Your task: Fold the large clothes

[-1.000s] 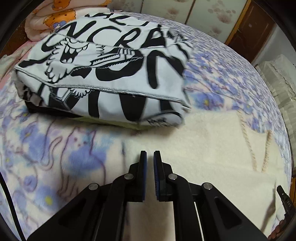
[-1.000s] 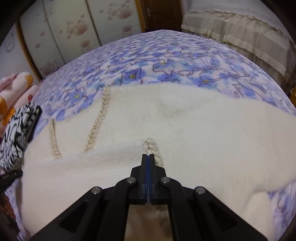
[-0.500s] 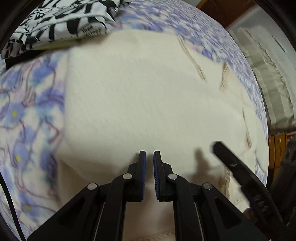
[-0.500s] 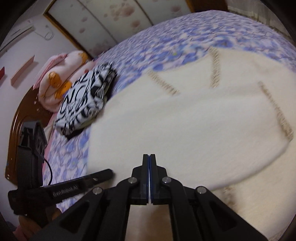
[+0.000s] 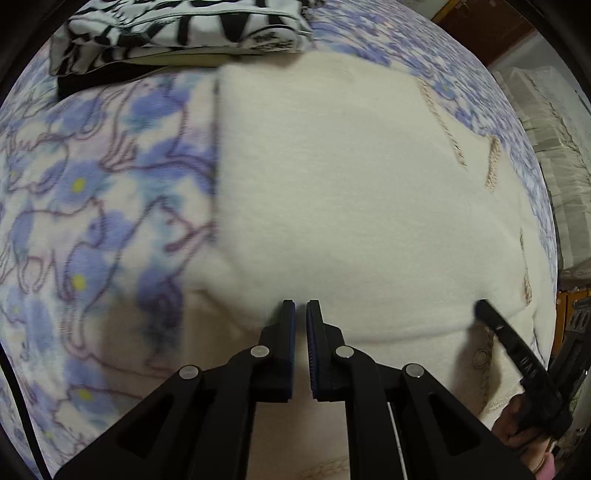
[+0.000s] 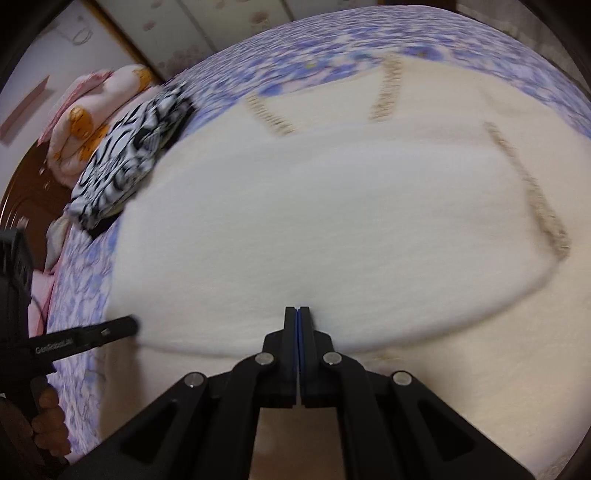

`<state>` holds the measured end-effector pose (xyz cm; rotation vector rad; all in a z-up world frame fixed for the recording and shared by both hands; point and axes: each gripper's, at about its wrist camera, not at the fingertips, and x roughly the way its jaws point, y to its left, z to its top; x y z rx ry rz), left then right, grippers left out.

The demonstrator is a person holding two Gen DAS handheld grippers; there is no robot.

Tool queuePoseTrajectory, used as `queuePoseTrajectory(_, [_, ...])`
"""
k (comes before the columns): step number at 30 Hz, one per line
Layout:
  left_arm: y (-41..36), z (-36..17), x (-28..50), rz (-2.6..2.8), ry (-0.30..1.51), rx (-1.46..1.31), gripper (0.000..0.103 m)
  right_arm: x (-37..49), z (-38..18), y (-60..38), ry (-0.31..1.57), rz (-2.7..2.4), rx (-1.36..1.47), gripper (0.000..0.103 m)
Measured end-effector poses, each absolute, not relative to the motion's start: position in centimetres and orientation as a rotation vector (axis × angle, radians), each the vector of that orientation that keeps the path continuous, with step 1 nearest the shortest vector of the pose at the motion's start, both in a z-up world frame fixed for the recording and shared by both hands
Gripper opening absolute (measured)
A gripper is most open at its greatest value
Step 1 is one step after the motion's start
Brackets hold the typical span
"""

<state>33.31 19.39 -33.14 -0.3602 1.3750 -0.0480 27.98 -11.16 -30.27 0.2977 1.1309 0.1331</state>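
Garment (image 5: 351, 192), cream, lay at twelve o'clock from your left gripper (image 5: 300, 314), long axis crosswise; both grippers, including right (image 6: 297, 317), were pressed together, pinching nothing visible.

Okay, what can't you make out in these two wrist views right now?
- Right wrist view: motion blur smears the cream garment's stitched trim.
- Left wrist view: the black-and-white printed garment is cut off by the top edge.
- Both views: the gripper bodies hide the cream fabric's near edge.

Blurred white lettering on the left gripper (image 6: 85, 334), not legible.
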Motion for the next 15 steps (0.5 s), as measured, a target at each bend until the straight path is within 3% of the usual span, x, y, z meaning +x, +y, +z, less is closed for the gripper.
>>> queuePoseTrajectory(5, [21.8, -33.2, 33.4, -0.042, 1.396, -0.404, 0.005, 28.0, -29.1, -15.5, 1.099, -0.143, 0.182, 0.0])
queuePoseTrajectory(9, [21.8, -33.6, 33.8, -0.049, 1.408, -0.39, 0.005, 27.2, -29.9, -20.7, 1.088, -0.255, 0.317, 0.0])
queuePoseTrajectory(15, [21.1, -34.0, 34.0, -0.054, 1.401, -0.351, 0.005, 27.3, -31.5, -20.9, 1.137, -0.371, 0.199, 0.0])
